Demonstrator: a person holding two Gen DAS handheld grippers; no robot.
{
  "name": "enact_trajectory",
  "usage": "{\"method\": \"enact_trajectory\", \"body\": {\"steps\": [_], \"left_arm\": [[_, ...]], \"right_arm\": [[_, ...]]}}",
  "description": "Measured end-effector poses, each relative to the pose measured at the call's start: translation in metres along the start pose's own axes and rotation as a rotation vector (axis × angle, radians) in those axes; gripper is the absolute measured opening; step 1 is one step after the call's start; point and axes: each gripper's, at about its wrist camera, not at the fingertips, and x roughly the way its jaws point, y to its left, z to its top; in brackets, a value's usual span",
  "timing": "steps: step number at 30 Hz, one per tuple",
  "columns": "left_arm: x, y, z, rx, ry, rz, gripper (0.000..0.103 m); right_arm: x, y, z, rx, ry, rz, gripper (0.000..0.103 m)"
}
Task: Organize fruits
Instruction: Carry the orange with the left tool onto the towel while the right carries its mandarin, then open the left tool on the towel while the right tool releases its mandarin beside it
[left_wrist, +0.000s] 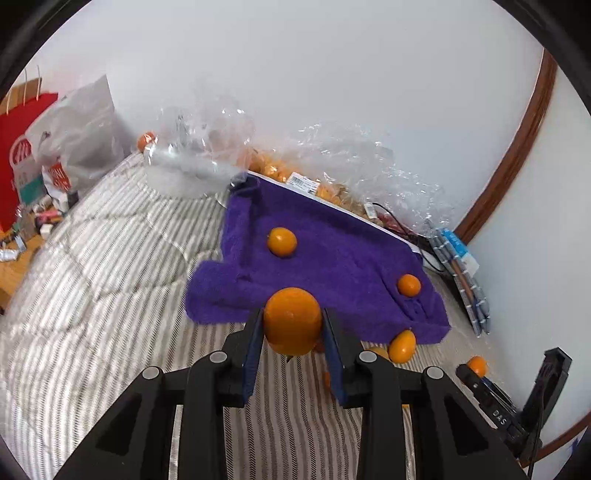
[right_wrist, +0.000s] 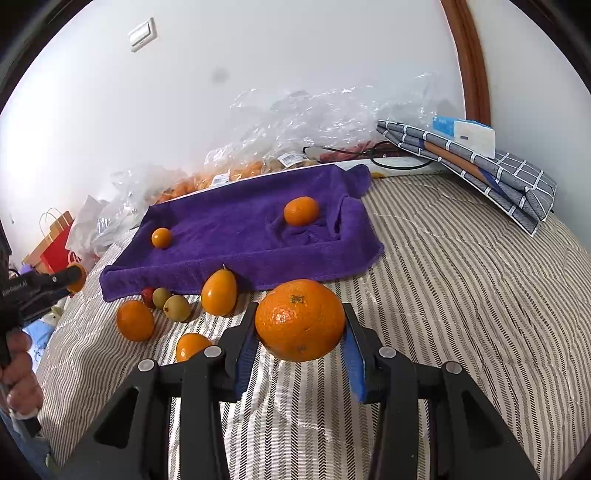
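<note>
My left gripper (left_wrist: 291, 314) is shut on a small smooth orange fruit (left_wrist: 291, 325), held above the striped bedcover just in front of the purple towel (left_wrist: 332, 254). Two small orange fruits (left_wrist: 282, 242) (left_wrist: 409, 285) lie on the towel. In the right wrist view my right gripper (right_wrist: 300, 310) is shut on a large dimpled orange (right_wrist: 300, 321) near the purple towel's (right_wrist: 240, 240) front edge. Loose on the cover lie an oval orange fruit (right_wrist: 218, 292), two round ones (right_wrist: 135, 320) (right_wrist: 190, 345), two greenish ones (right_wrist: 176, 308) and a red one. The left gripper (right_wrist: 74, 277) shows at the left edge.
Clear plastic bags of orange fruit (right_wrist: 236, 173) line the wall behind the towel. A folded grey checked cloth (right_wrist: 480, 166) and a black cable lie at the back right. A red paper bag (left_wrist: 18, 166) and a white bag stand off the bed's far left. A person's hand (right_wrist: 18, 369) grips the left tool.
</note>
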Motion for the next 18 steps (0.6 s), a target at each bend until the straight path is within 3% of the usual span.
{"method": "enact_trajectory", "body": {"steps": [7, 10, 18], "left_arm": [[0.007, -0.004, 0.02, 0.006, -0.018, 0.052, 0.03], [0.014, -0.009, 0.032, 0.017, -0.026, 0.042, 0.03], [0.054, -0.018, 0.059, 0.061, -0.043, 0.046, 0.03]], "right_arm": [[-0.006, -0.004, 0.013, 0.005, -0.003, -0.03, 0.042], [-0.004, -0.003, 0.031, 0.009, 0.007, -0.008, 0.042], [0.022, 0.012, 0.086, -0.044, -0.015, -0.066, 0.042]]}}
